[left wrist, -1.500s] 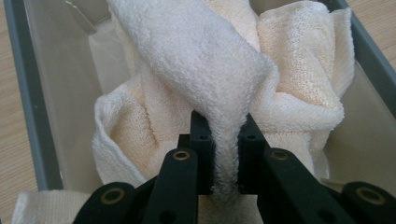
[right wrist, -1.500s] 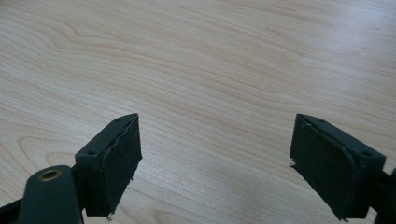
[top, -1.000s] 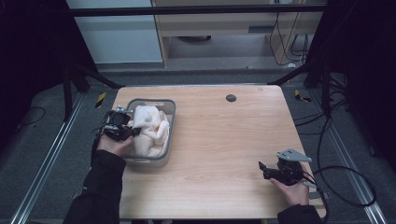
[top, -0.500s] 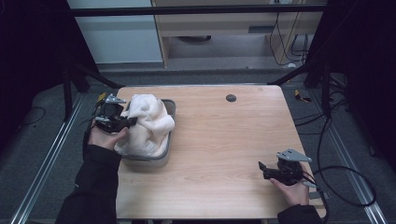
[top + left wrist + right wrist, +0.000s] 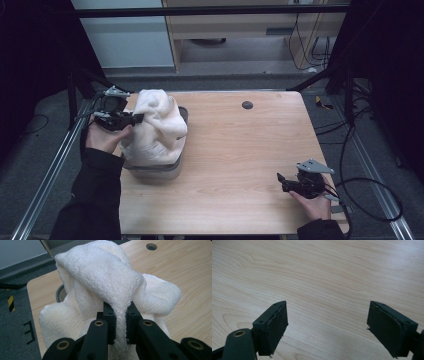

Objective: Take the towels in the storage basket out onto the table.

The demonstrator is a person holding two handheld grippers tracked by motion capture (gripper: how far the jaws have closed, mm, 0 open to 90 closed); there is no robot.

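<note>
Two hand-held grippers over light wooden table [image 5: 235, 150]. Left gripper [image 5: 131, 119] at far left of table, held up above grey plastic tub [image 5: 167, 169], in left hand [image 5: 102, 137] with black sleeve. Jaws of left gripper pressed together on narrow fold of white fluffy terry towel [image 5: 157, 125]; in left gripper view same gripper [image 5: 119, 315] with pinched fold of towel [image 5: 105, 280] running down between two black pads, rest of cloth bulging above and to both sides. Towel lifted in tall bunch, upper part raised over tub, lower part hanging down into tub and covering most of rim. Only near wall of tub and small piece of far rim visible beside cloth. Tub standing on table close to left edge.

Right gripper [image 5: 281, 180] at near right of table, well apart from towel and tub, low over wood, held by right hand [image 5: 312, 202]. Jaws of right gripper [image 5: 327, 322] standing wide apart, nothing between, only bare wood grain under them. Black cable [image 5: 370, 200] trailing from right gripper over right edge of table.

Small round dark hole [image 5: 247, 105] in table top at far side, right of towel.
</note>
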